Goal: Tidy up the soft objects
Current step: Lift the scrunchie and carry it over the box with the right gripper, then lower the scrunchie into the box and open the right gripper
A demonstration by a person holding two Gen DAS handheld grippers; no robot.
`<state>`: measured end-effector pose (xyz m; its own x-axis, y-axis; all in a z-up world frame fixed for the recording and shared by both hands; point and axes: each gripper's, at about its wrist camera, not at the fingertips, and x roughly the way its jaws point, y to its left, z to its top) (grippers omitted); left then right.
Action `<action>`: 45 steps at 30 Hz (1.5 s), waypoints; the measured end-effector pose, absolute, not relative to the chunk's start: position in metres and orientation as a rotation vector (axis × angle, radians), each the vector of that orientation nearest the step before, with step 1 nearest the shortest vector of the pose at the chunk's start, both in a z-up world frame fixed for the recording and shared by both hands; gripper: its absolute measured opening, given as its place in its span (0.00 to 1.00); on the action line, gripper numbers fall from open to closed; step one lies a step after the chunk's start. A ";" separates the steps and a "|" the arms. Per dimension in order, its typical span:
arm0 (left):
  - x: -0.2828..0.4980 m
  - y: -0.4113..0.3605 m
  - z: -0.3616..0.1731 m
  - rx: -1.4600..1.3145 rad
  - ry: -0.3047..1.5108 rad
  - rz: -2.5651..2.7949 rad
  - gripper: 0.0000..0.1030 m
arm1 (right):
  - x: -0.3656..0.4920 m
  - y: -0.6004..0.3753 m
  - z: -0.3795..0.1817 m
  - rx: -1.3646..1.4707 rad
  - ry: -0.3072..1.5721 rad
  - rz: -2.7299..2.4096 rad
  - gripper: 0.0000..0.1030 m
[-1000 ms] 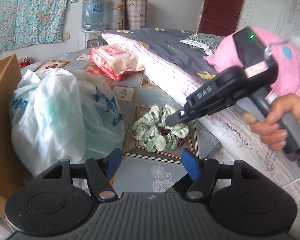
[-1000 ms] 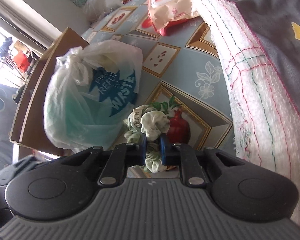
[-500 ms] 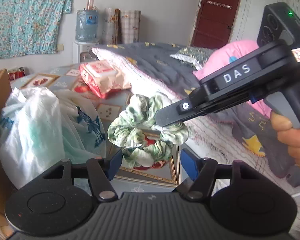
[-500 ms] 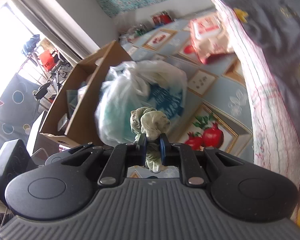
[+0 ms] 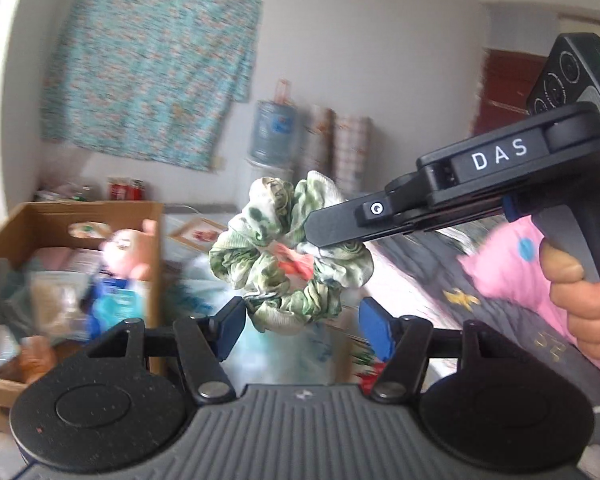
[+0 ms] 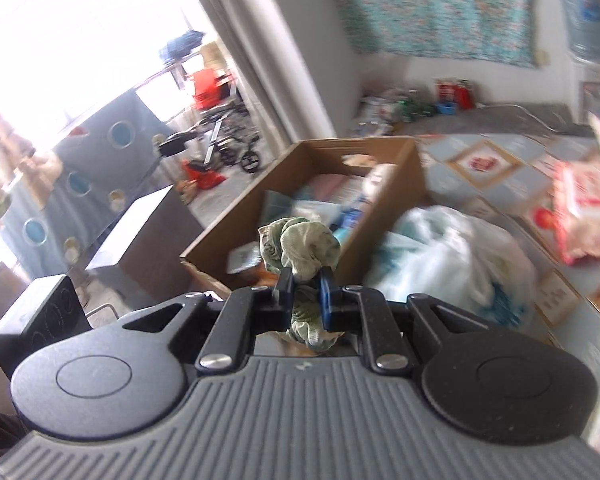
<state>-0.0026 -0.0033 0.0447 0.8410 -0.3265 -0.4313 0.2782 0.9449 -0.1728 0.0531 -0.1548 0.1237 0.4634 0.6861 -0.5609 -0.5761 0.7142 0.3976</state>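
Our right gripper point(image 6: 304, 290) is clamped on the green scrunchie point(image 5: 290, 254), held in the air, probably short of the cardboard box point(image 6: 296, 176); thin pinch, could slip. Left gripper point(image 5: 300, 326) gapes empty.

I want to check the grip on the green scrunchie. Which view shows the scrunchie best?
The left wrist view: the whole scrunchie hangs as an open ring from the right tongs. The right wrist view shows only a bunched part of it, pinched between the blue pads, the rest hidden.
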 end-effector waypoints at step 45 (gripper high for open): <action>-0.056 0.205 0.037 -0.327 0.497 0.301 1.00 | 0.119 -0.003 0.071 -0.061 0.717 0.617 0.87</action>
<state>-0.0561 0.2051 0.0366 0.8376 0.2007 -0.5080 -0.3570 0.9051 -0.2311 0.1190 -0.0033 0.0711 0.5856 0.5081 -0.6316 -0.5488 0.8220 0.1524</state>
